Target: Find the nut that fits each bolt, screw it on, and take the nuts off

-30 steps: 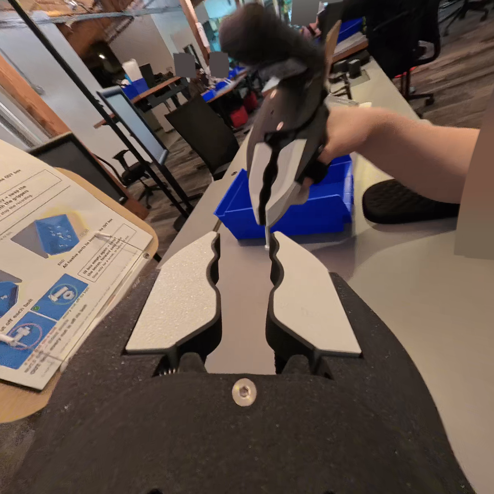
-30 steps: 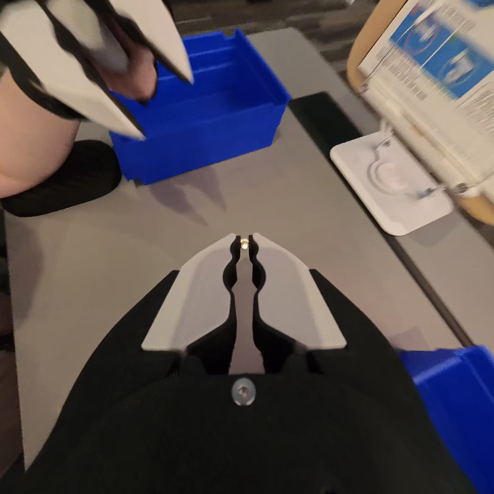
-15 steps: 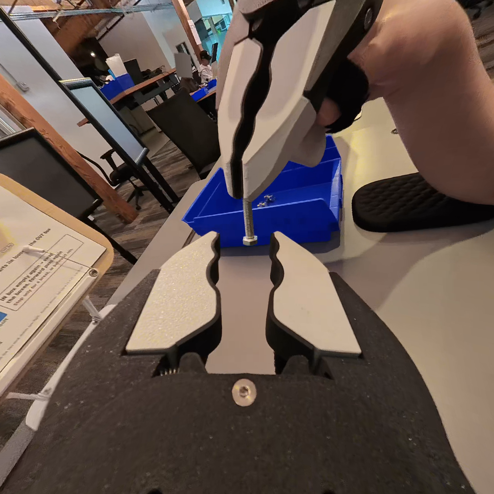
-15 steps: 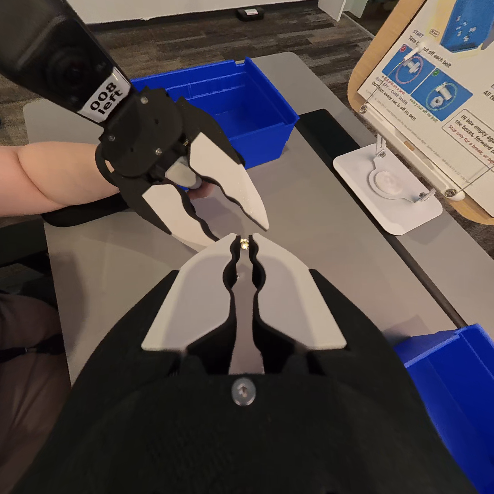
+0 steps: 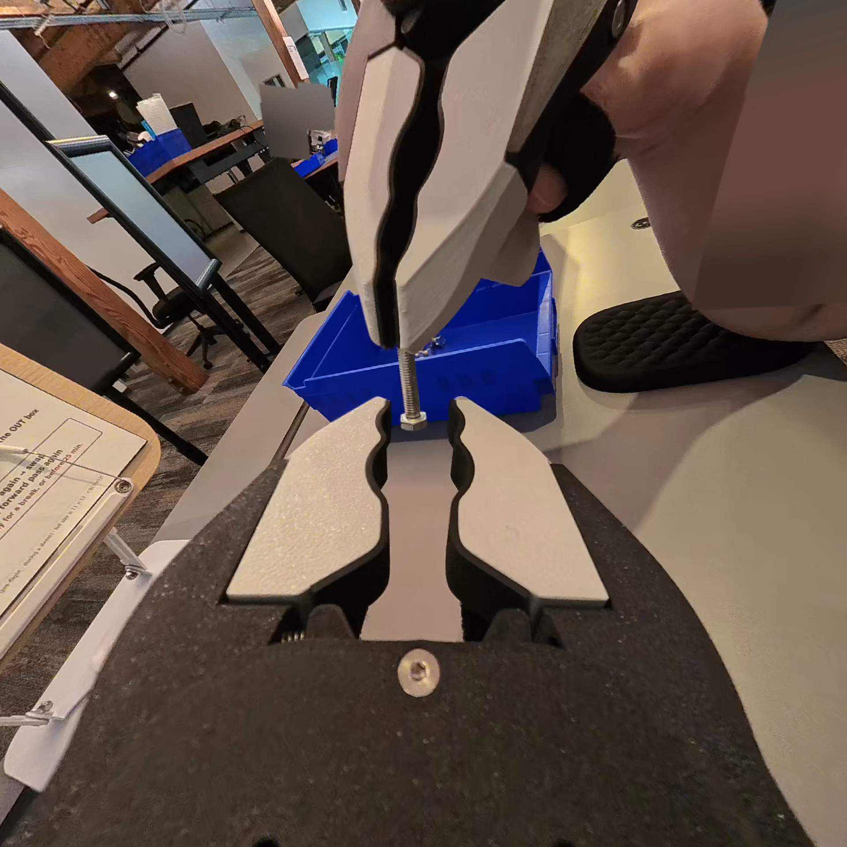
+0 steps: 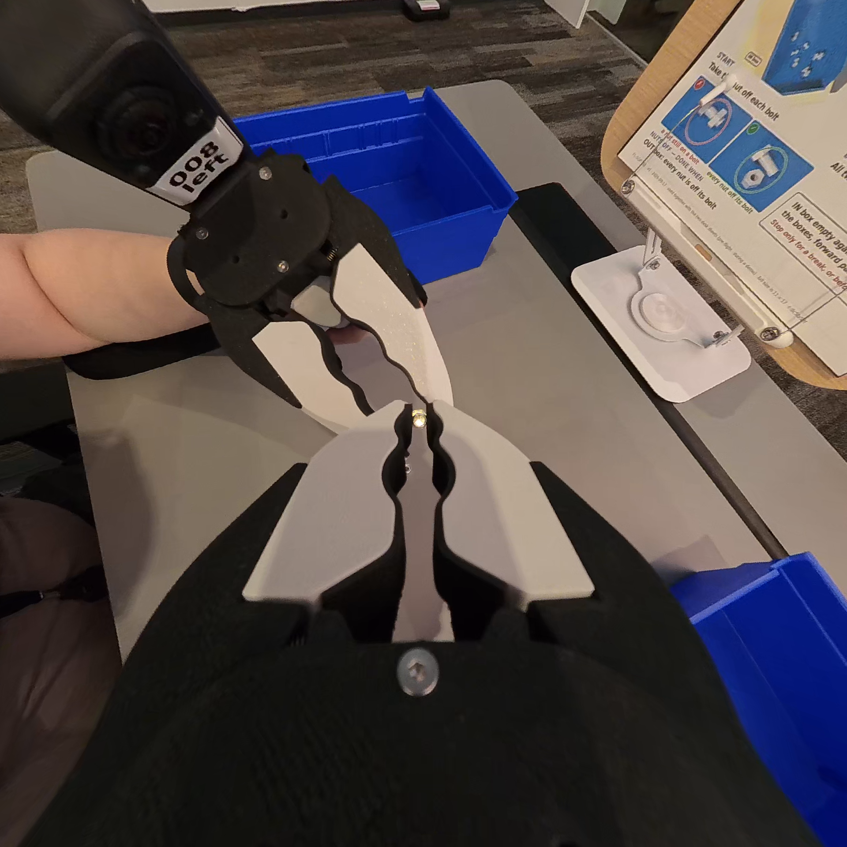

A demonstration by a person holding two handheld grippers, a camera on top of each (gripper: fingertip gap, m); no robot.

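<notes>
Left wrist view: the left tool (image 5: 419, 408) stands open, its grey fingers (image 5: 321, 508) apart with nothing between the pads. The right tool (image 5: 389, 341) comes down from above, clamped on the top end of a bolt (image 5: 406, 382), so that end is hidden inside its tips. The threaded shank hangs upright, with a nut (image 5: 414, 420) at its lower end, level with the left tool's tips and in the gap between them; whether it touches either tip is hard to tell. Behind stands a blue bin (image 5: 458, 380) on the grey worktop (image 5: 687, 504); a few small metal parts (image 5: 431, 347) show inside, too small to name. A black pad (image 5: 678, 343) lies to the right under the person's forearm. An instruction sheet (image 5: 50, 495) is cut off at the left edge.

Right wrist view: the right tool (image 6: 418, 412) is nearly closed on a small shiny metal end (image 6: 418, 419); the shank and nut below are hidden. The left tool (image 6: 394, 403), open, reaches in from the upper left, its tips behind the right tool's; it carries a white sticker (image 6: 197, 167) with writing. An empty blue bin (image 6: 403, 183) sits beyond, another bin (image 6: 779, 664) is cut off at right. A printed sheet on a white stand (image 6: 660, 330) rises at upper right.
</notes>
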